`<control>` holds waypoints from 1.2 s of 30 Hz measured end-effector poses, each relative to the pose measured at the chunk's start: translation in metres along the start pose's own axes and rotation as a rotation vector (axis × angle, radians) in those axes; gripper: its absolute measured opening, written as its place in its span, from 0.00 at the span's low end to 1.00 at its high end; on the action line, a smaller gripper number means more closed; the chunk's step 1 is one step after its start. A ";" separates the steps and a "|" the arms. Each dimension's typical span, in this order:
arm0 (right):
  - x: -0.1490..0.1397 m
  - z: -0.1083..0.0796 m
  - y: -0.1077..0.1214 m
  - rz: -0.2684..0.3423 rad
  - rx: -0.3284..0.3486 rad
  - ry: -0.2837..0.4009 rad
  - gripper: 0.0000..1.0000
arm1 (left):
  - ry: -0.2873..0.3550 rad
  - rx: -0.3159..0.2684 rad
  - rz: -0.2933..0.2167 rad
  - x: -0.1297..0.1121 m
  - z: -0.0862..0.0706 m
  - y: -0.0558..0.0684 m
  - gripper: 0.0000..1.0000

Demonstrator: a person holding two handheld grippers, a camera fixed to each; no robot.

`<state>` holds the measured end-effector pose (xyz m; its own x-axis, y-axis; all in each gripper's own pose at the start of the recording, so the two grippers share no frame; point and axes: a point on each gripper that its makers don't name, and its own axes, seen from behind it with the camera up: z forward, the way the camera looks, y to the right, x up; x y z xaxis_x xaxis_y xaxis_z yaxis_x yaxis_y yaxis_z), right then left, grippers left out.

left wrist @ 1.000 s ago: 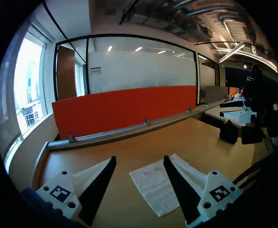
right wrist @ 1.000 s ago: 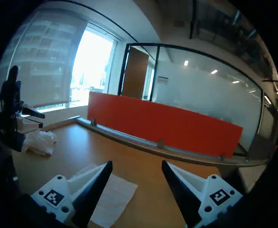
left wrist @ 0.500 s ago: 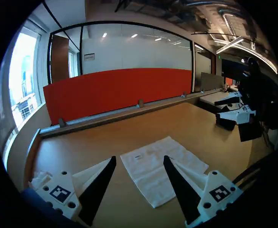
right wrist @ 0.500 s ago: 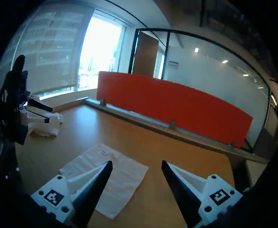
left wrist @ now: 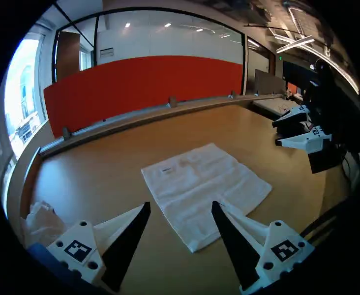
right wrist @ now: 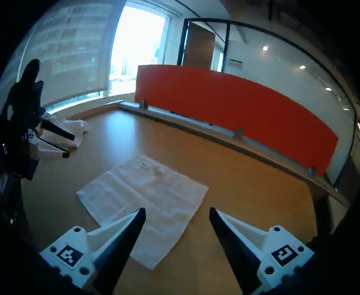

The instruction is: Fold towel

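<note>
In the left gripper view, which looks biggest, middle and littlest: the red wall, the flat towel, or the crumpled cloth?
1. Red wall: biggest, even though it is farthest away.
2. Flat towel.
3. Crumpled cloth: littlest, though only partly seen.

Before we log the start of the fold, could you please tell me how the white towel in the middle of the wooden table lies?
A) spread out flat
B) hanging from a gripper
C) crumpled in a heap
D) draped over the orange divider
A: the white rectangular towel lies spread flat on the tan wooden table, while the left gripper and right gripper are open and hold nothing.
</note>
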<state>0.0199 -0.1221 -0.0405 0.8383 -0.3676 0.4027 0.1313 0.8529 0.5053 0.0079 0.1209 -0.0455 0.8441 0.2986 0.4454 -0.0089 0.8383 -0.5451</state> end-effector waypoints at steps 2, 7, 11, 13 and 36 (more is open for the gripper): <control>-0.011 0.005 -0.004 -0.003 0.008 -0.020 1.00 | -0.023 -0.008 0.000 -0.011 0.005 0.003 0.92; -0.038 0.017 -0.013 -0.014 0.028 -0.069 1.00 | -0.079 -0.026 0.001 -0.037 0.016 0.008 0.92; -0.058 0.024 -0.020 -0.022 0.042 -0.108 1.00 | -0.121 -0.041 0.004 -0.057 0.024 0.013 0.92; -0.067 0.026 -0.023 -0.026 0.047 -0.124 1.00 | -0.141 -0.049 0.005 -0.066 0.027 0.014 0.92; -0.139 0.040 -0.039 -0.033 0.097 -0.263 0.99 | -0.280 -0.086 0.009 -0.125 0.052 0.026 0.92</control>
<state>-0.1234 -0.1194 -0.0857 0.6669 -0.4887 0.5625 0.0946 0.8043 0.5866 -0.1257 0.1291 -0.0791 0.6634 0.4303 0.6122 0.0399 0.7966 -0.6031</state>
